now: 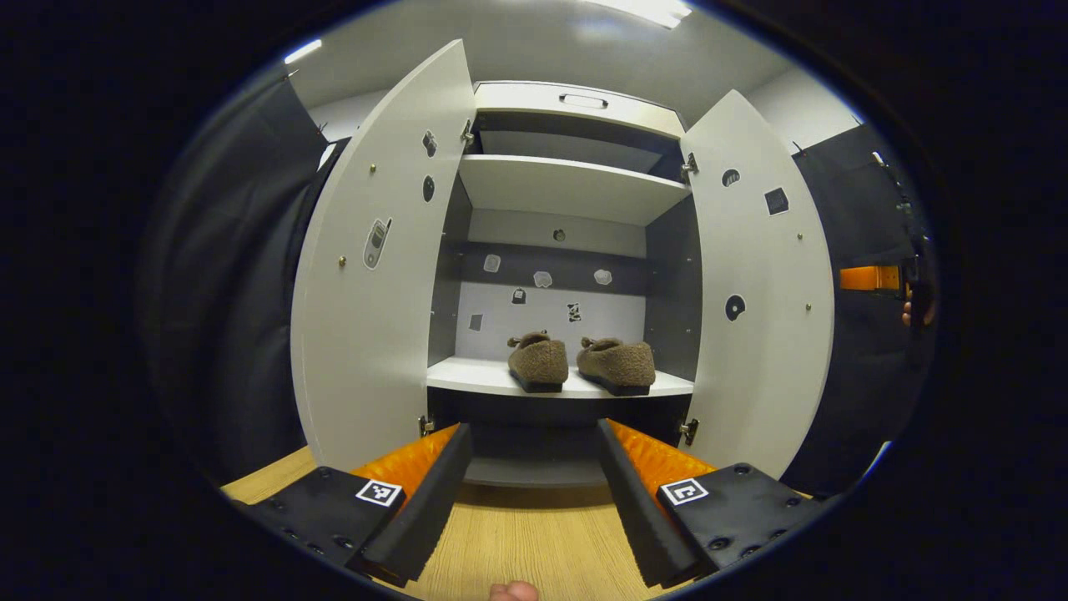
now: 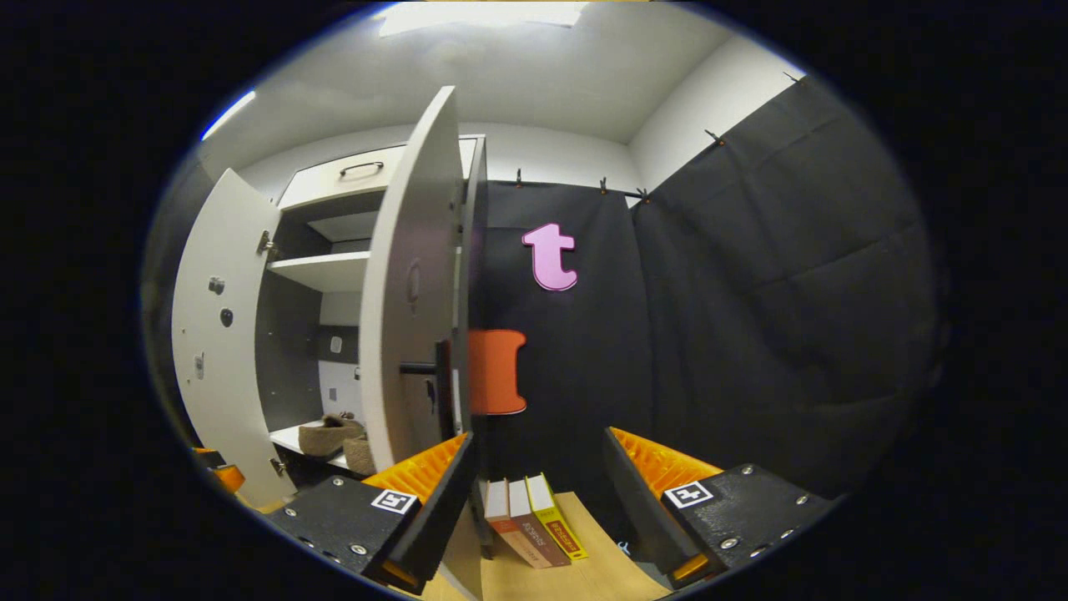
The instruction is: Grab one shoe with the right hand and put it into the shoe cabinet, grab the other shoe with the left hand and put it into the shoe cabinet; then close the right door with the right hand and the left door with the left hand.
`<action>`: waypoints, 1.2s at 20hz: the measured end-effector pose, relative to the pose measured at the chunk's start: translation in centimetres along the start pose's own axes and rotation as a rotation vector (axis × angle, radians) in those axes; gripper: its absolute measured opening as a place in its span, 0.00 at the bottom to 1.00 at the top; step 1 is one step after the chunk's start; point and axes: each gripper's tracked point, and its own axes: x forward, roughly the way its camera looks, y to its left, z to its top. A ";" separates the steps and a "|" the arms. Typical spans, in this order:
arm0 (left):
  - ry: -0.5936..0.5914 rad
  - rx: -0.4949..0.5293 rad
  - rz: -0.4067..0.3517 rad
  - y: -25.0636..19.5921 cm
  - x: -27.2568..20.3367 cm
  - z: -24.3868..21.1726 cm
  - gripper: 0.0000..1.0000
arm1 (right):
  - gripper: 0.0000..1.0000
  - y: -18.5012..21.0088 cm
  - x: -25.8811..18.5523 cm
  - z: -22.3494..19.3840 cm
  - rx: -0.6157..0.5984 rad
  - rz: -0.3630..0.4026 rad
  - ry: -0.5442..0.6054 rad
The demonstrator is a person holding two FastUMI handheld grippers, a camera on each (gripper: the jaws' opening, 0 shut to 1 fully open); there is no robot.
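Two brown fuzzy shoes, one [image 1: 538,361] beside the other [image 1: 616,363], stand side by side on the lower shelf [image 1: 467,380] of the white shoe cabinet [image 1: 576,100]. Both doors stand wide open: the left door [image 1: 375,275] and the right door [image 1: 763,292]. My left gripper [image 1: 534,430] is open in front of the cabinet, centred between the doors, with nothing in it. My right gripper [image 2: 541,438] is open and empty behind the right door [image 2: 409,292], whose dark handle [image 2: 421,367] is just above my left finger. The shoes [image 2: 329,434] show past that door.
The cabinet stands on a light wooden surface [image 1: 517,534]. Three books [image 2: 534,517] stand on it right of the cabinet, against the black cloth wall [image 2: 751,317]. An upper shelf [image 1: 567,188] and a top drawer with a handle [image 1: 582,101] sit above the shoes.
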 end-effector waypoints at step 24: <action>0.006 -0.006 0.028 2.0 -0.4 1.0 0.96 | 0.88 5.2 2.3 -0.7 -0.023 0.087 0.008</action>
